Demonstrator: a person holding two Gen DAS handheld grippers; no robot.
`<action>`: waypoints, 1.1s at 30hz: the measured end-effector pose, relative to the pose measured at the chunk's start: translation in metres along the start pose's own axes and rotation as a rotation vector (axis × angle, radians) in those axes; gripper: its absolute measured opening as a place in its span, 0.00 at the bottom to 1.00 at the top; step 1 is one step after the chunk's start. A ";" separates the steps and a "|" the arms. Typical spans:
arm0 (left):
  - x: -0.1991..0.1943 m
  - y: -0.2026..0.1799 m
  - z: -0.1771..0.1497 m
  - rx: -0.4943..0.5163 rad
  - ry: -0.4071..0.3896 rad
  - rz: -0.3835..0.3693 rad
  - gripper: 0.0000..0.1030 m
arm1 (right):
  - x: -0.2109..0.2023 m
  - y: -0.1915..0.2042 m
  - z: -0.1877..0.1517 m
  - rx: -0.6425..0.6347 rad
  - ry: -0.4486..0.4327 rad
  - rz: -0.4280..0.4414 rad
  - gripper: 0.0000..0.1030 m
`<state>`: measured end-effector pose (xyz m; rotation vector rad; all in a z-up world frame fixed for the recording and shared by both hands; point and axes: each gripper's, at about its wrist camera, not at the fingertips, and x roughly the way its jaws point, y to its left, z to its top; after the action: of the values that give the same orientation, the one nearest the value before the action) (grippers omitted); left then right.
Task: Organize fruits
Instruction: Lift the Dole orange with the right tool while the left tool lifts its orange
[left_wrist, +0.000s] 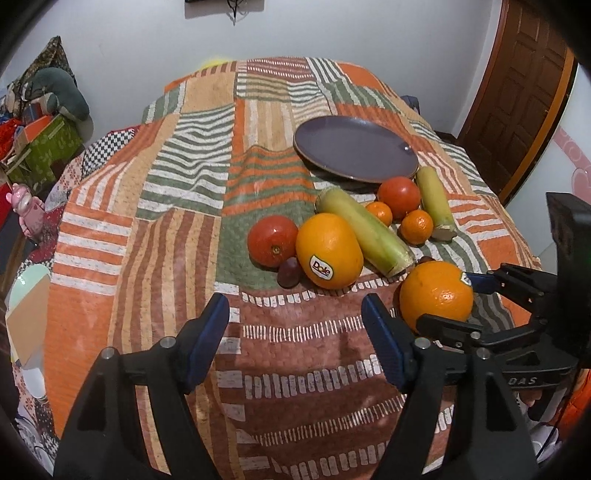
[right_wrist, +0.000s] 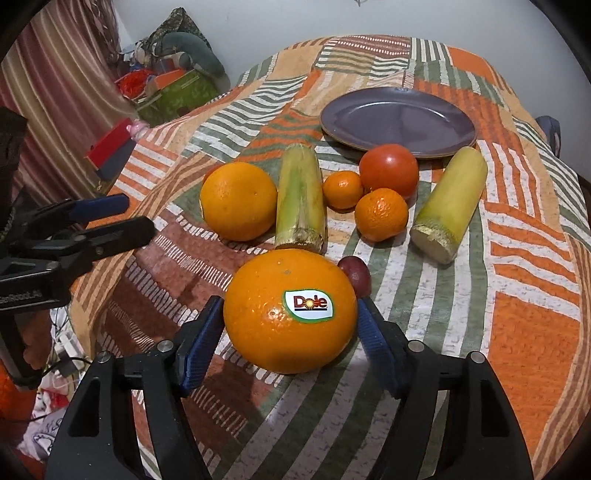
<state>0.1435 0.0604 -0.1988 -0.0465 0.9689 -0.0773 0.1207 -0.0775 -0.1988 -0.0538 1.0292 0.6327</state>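
1. Right wrist view: nothing is sorted yet. The purple plate (right_wrist: 399, 123) toward the far edge of the bed (right_wrist: 532, 332) sits bare, and all the fruit lies on the patchwork cover.
2. Left to move, I judge: two big oranges, two tomatoes, two mandarins, two sugarcane pieces and some grapes.
3. The right tool (right_wrist: 290, 332) stands open around the near orange (right_wrist: 290, 310), pads beside its flanks, not visibly pressing.
4. That orange lies near the front edge, glossy, pebbled, with a Dole sticker facing the camera; a grape (right_wrist: 354, 275) touches its far side.
5. The left tool (left_wrist: 295, 339) is open and has nothing between its pads.
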 end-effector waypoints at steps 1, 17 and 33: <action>0.004 -0.001 0.001 0.000 0.009 -0.003 0.72 | -0.001 -0.001 0.000 0.000 -0.001 0.003 0.66; 0.044 -0.020 0.016 0.043 0.061 -0.031 0.62 | -0.041 -0.029 0.010 0.066 -0.121 0.014 0.66; 0.071 -0.031 0.033 0.105 0.060 0.021 0.58 | -0.038 -0.047 0.008 0.117 -0.115 0.035 0.66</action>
<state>0.2092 0.0237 -0.2361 0.0633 1.0238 -0.1107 0.1376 -0.1312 -0.1757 0.1017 0.9555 0.5992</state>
